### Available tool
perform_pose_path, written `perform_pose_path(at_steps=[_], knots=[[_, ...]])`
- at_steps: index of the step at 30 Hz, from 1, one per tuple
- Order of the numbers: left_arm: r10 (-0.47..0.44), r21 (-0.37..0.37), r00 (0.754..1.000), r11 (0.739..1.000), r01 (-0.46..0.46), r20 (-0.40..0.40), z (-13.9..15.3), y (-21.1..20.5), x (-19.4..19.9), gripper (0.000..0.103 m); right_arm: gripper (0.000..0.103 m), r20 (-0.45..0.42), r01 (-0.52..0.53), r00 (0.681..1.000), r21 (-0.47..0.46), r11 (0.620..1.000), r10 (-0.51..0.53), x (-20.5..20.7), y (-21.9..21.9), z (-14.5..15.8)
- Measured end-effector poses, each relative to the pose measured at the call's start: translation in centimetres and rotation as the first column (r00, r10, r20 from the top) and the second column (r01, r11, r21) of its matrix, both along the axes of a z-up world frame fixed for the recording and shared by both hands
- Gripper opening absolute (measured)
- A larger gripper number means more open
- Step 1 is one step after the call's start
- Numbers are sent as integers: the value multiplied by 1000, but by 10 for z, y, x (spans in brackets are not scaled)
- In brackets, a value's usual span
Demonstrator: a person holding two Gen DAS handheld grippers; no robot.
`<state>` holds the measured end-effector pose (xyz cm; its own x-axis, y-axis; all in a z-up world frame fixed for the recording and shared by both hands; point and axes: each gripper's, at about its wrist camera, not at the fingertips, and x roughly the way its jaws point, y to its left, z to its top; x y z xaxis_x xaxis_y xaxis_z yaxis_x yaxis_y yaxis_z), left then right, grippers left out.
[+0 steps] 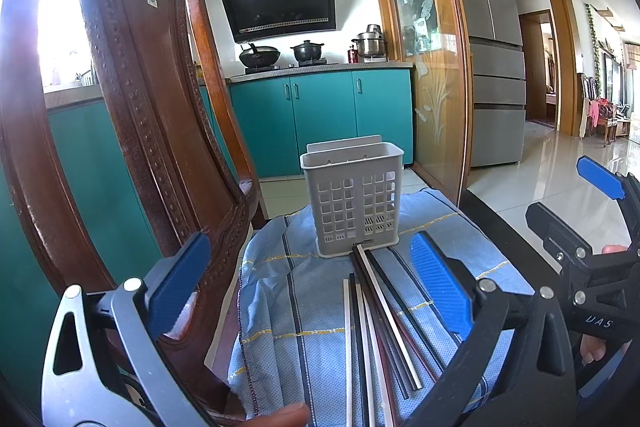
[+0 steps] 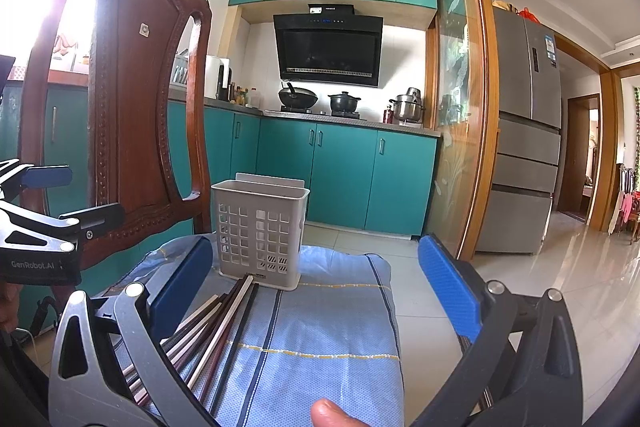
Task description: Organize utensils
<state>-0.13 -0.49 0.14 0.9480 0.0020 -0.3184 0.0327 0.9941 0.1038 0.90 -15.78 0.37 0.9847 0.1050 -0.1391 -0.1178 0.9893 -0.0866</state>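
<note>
1. L wrist view: left gripper was spread wide, empty, straddling the chopsticks on the cloth; tips lay at the basket base, prob. staged for loading.
2. R wrist view: right gripper was also spread, holding nothing; chopsticks sat by its left finger; basket upright, likely ready to receive.

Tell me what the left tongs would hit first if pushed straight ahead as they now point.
Most likely the grey utensil basket, upright on the blue cloth. The open left tongs would pass over the chopsticks lying between the fingers; their height above them is unclear.
</note>
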Motion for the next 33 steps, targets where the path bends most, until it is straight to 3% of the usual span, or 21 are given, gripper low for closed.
perform_pose_path(at_steps=[33], knots=[[-2,12,1000,1000,2,-4,-2,-1,0,100,100,0,-1,1000,3,1000,1,0,-1,-2]])
